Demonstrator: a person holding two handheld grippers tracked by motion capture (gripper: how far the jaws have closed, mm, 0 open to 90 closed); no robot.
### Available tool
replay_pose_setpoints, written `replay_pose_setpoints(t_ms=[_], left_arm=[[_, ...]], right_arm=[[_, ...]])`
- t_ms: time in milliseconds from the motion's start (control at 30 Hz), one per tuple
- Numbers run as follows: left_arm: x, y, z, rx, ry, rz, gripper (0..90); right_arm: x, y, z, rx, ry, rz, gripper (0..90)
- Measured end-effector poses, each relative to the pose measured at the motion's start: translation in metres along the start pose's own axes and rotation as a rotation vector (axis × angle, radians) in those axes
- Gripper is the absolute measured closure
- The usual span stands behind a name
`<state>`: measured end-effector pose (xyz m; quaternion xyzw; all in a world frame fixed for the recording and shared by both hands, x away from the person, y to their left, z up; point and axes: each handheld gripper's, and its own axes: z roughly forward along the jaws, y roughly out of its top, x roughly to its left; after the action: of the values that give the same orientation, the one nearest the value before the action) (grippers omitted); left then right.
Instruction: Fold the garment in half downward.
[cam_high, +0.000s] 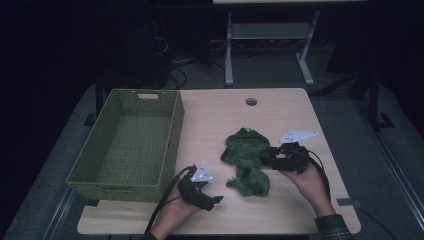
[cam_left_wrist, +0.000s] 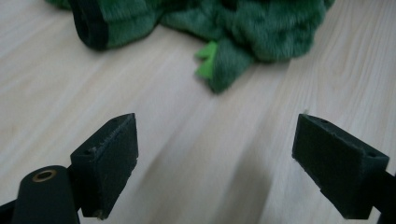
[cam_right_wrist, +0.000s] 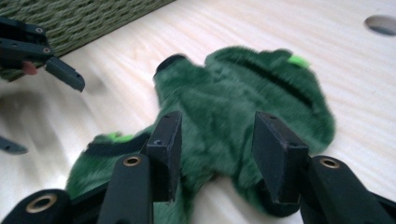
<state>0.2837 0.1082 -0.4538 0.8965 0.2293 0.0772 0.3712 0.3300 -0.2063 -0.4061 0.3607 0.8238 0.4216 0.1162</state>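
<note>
A crumpled dark green plush piece (cam_high: 246, 160) with bright green tabs lies on the right half of the wooden table (cam_high: 215, 110). My right gripper (cam_high: 267, 156) is at its right edge; in the right gripper view (cam_right_wrist: 217, 149) the jaws stand apart just over the plush (cam_right_wrist: 243, 98), and the pads do not press on it. My left gripper (cam_high: 214, 195) is near the front edge, left of the plush. It is wide open (cam_left_wrist: 215, 158) over bare wood, with the plush (cam_left_wrist: 243, 32) a little ahead of it. The right gripper view also catches the left gripper (cam_right_wrist: 53, 116).
A green woven basket (cam_high: 172, 135) with nothing in it stands on the left of the table, its wall (cam_right_wrist: 93, 18) close behind the left gripper. A round cable hole (cam_high: 251, 102) is at the back middle. Table legs and cables fill the dark floor beyond.
</note>
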Motion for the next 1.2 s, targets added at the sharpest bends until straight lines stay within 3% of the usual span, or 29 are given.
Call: replay_pose_setpoints(t_ms=[267,400,633,700,933,1067,1200], left_arm=[[0.016,0.039,0.001,-0.044,0.006,0.026,13.8],[0.026,0.054,0.005,-0.075,0.009,0.018,13.9],[0.044,0.075,0.016,-0.077,0.013,0.012,16.6],[0.050,0.081,0.019,-0.078,0.018,0.006,16.9],[0.074,0.098,0.030,-0.103,0.035,-0.011,30.2],[0.087,0.104,0.042,-0.081,0.051,-0.018,34.8],[0.102,0.104,0.056,-0.066,0.047,-0.048,40.3]], right_arm=[[-0.012,0.015,0.005,0.011,-0.011,0.014,50.7],[-0.019,0.019,0.006,0.008,-0.024,0.018,50.6],[-0.033,0.026,0.011,0.019,-0.039,0.036,50.6],[-0.037,0.027,0.013,0.000,-0.040,0.044,51.0],[-0.052,0.032,0.022,0.021,-0.064,0.064,52.5],[-0.062,0.030,0.032,0.024,-0.074,0.081,53.9],[-0.071,0.023,0.048,0.081,-0.082,0.101,54.4]])
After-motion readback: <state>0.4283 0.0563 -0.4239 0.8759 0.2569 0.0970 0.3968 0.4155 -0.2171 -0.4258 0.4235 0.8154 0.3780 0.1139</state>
